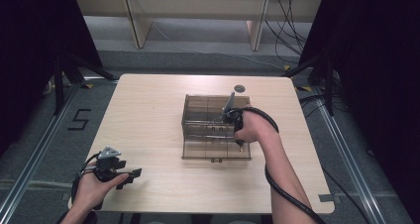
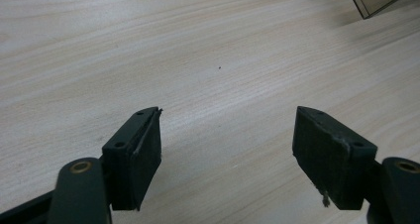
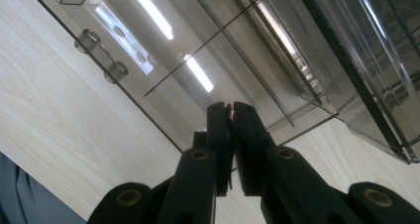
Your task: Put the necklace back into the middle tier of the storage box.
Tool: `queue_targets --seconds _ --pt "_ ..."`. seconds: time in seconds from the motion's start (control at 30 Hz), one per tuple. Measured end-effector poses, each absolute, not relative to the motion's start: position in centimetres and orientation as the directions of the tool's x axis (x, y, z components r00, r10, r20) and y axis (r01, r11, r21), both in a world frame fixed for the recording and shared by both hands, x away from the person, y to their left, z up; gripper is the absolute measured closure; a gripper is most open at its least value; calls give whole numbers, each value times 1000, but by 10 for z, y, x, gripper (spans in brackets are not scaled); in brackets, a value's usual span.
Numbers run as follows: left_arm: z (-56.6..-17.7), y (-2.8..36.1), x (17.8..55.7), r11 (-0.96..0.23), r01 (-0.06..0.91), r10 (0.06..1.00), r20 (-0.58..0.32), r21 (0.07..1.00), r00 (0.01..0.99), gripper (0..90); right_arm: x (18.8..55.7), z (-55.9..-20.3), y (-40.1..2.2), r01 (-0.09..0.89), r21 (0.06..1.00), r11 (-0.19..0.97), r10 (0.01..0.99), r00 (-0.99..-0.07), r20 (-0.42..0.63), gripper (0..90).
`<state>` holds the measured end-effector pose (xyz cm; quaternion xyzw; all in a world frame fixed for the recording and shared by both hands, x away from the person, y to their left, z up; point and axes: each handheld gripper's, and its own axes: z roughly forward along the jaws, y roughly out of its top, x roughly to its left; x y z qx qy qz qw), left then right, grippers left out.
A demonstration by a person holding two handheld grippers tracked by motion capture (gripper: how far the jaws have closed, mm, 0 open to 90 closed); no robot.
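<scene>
Left claw [image 1: 130, 176]: mine is black, with a grey three-cornered plate on top and a black cable looping off by my wrist.
Left claw pads [image 2: 141, 157]: flat black blocks, screw holes along their edges, brass-coloured pivot rivets at the arms; some wear on the rubber.
Right claw [image 3: 231, 116]: black too, slim arms with brass-ringed pivots.
Right cable [image 1: 285, 192]: thick, black, trailing along my forearm.
Sleeves: my forearms are bare.

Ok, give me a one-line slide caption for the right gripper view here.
Right gripper, jaws pressed together, over the clear acrylic organizer box on the wooden table.
</scene>
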<state>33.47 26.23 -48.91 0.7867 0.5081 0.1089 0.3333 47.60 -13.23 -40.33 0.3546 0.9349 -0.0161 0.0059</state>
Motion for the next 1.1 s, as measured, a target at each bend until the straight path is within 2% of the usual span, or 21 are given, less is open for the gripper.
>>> queue_targets --seconds 0.2,0.37,0.63,1.1 --pt "-489 262 334 -267 719 869 -162 642 468 269 474 -408 -129 683 -31 730 683 -730 -5 864" --pt "-489 261 334 -273 721 867 -162 637 471 269 476 -416 -125 648 -43 760 649 -761 -11 864" --pt "-489 260 334 -271 723 867 -165 636 471 269 475 -424 -125 673 -54 738 674 -739 0 864" --pt "-489 260 334 -273 721 867 -163 637 472 269 477 -430 -126 659 -66 750 661 -749 33 864"
